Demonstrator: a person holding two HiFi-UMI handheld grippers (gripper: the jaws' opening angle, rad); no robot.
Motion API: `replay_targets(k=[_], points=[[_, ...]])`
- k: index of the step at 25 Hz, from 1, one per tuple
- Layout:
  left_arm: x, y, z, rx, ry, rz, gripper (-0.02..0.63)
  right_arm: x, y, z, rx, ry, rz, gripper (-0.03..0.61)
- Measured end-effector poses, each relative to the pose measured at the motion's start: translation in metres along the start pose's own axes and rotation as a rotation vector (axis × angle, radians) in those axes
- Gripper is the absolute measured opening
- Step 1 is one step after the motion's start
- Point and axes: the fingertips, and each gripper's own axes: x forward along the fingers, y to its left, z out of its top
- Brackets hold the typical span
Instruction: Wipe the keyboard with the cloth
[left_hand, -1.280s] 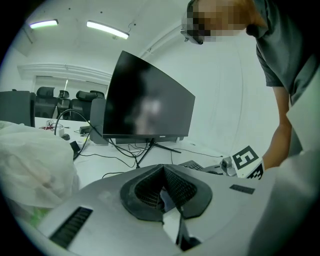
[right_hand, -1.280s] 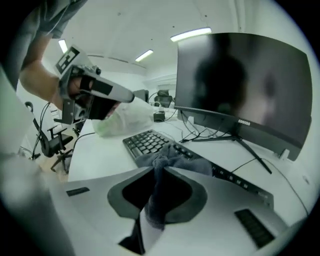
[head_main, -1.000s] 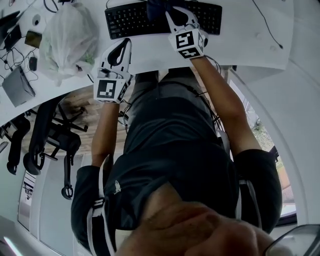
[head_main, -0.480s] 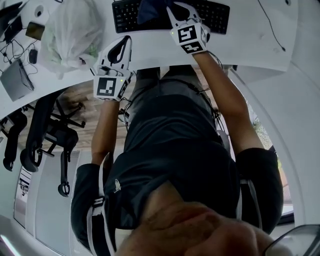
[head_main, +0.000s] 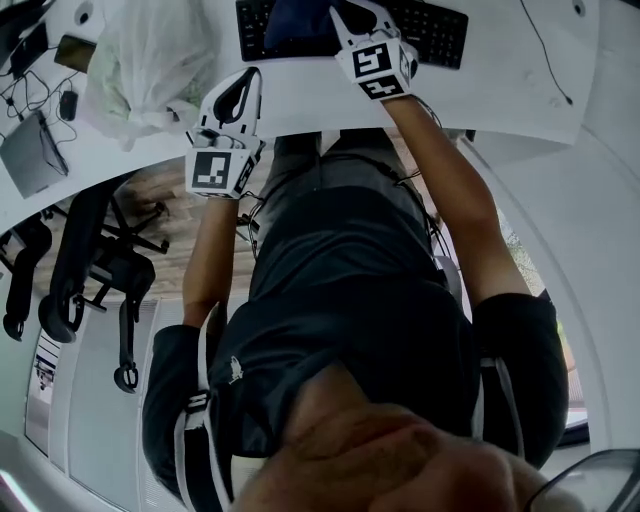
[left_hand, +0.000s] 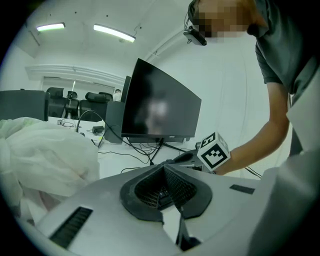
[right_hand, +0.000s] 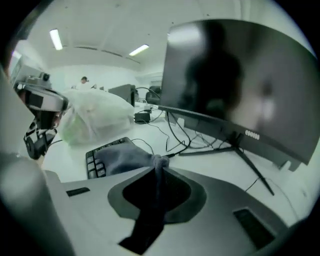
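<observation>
The flat black plastic keyboard contrasts with the plain white worktop. The soft dark blue cloth looks greyer in the right gripper view. The crumpled plastic bag is translucent white, faintly greenish. The wide monitor and the wheeled office chairs are black. The person's short-sleeved shirt is dark.

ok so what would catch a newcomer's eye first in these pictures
Probably the right hand-held gripper, its jaws closing on a dark cloth that is draped over the black keyboard on the white desk. Next come the wide dark monitor looming just behind the keyboard, and the big pale plastic bag sitting on the desk to the keyboard's left in the head view.
</observation>
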Motion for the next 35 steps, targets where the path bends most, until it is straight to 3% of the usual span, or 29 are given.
replay_targets(k=[2,6,10,13,15,19,21,23,27,32,35], points=[[-0.002,0.0,0.002,-0.005,-0.006,0.002,0.004,-0.005,0.022,-0.013,0.058,0.026,0.04,0.043],[-0.004,0.002,0.003,-0.001,0.002,-0.002,0.005,-0.036,0.106,-0.029,0.006,0.018,0.208,0.041],[-0.009,0.009,-0.002,-0.012,-0.002,0.002,0.005,-0.014,0.054,0.019,-0.072,-0.105,0.058,0.041],[-0.013,0.01,-0.001,0.003,-0.004,-0.002,0.005,0.023,0.016,0.022,-0.016,-0.013,0.006,0.041],[-0.015,0.009,0.0,-0.001,-0.011,-0.003,0.005,0.024,0.037,0.007,0.025,0.03,0.046,0.041],[-0.02,0.012,0.006,-0.014,-0.03,0.003,0.005,-0.01,0.13,-0.019,-0.039,0.05,0.239,0.041],[-0.023,0.014,0.006,-0.004,-0.034,-0.002,0.005,-0.013,0.128,-0.005,-0.095,-0.01,0.21,0.041],[-0.026,0.017,0.005,0.002,-0.03,0.0,0.005,0.001,0.096,0.021,-0.132,-0.065,0.129,0.041],[-0.033,0.018,0.002,0.001,-0.017,0.012,0.005,0.042,0.055,0.026,-0.061,0.022,0.085,0.041],[-0.035,0.028,-0.004,-0.039,-0.001,0.046,0.005,0.005,0.134,0.0,-0.168,0.021,0.211,0.04],[-0.038,0.032,-0.008,-0.044,-0.005,0.036,0.005,0.006,0.132,0.022,-0.268,-0.032,0.165,0.04]])
